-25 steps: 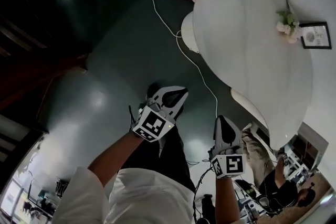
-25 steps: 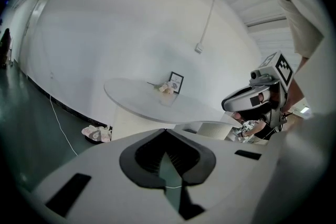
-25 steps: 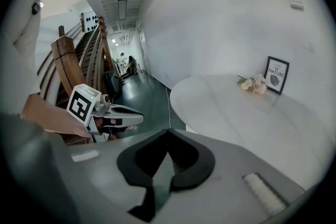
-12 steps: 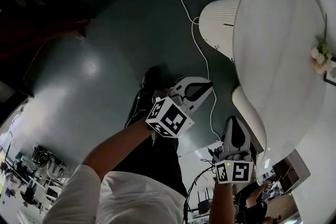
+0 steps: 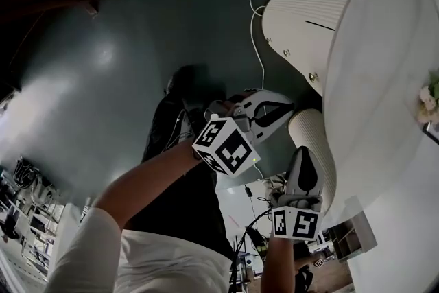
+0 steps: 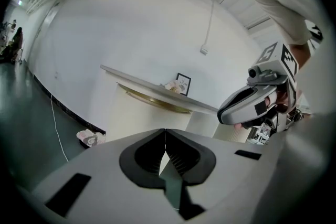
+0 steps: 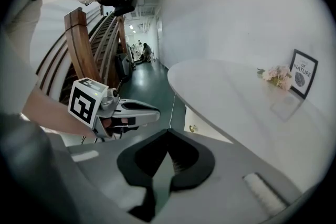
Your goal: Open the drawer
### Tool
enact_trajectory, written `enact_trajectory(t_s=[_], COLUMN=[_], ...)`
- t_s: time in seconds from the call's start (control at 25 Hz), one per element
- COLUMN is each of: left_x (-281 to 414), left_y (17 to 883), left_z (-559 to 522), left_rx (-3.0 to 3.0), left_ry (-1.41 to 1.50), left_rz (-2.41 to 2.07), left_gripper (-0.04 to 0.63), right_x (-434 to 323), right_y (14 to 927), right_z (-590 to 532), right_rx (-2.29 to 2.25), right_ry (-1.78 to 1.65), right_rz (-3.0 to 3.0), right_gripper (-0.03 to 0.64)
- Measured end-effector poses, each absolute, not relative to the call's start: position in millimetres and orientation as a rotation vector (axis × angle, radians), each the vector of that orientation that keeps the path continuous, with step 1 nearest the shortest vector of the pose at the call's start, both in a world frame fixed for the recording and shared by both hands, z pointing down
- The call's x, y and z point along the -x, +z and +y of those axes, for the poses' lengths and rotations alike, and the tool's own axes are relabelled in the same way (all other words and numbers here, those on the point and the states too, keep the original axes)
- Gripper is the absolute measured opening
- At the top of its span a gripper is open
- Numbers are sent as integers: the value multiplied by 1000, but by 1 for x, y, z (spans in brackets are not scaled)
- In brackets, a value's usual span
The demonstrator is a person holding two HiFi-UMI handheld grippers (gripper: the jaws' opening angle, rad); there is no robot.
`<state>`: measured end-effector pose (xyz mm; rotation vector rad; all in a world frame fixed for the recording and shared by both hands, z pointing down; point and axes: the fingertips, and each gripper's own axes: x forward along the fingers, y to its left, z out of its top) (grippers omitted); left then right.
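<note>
Pointing toward the right side of the head view, the left gripper [image 5: 288, 108] has its jaws pressed together with nothing in them. The right gripper [image 5: 306, 151], lower and just to the right, is closed and empty too. The drawer [image 5: 302, 20] is the ribbed white front with small round knobs [image 5: 313, 77], under the big white top [image 5: 384, 79] in the upper right. It looks shut, and neither gripper touches it. A white cord [image 5: 252, 44] lies on the dark green floor [image 5: 123, 58] beside it.
</note>
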<state>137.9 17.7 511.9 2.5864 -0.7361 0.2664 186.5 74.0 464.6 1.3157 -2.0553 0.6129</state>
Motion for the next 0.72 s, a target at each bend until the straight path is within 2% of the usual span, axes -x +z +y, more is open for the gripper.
enact_trajectory(t_s=[0.44,0.56,0.72], left_x=[-174,-182,-191], left_y=[556,569,583], left_z=[-3,-9,-16], left_rx=[-2578,-2572,-2577], left_ry=[164,148,140], left_rz=[-815,-816,-833], left_gripper=[9,59,77], right_x=[-200,-204,-201], right_y=[512,521,530], right_z=[67,65,69], right_rx=[-1299,-1299,-1270], right_ry=[564,561,563], right_rz=[-2068,-2067,-2078], right_gripper=[11,11,11])
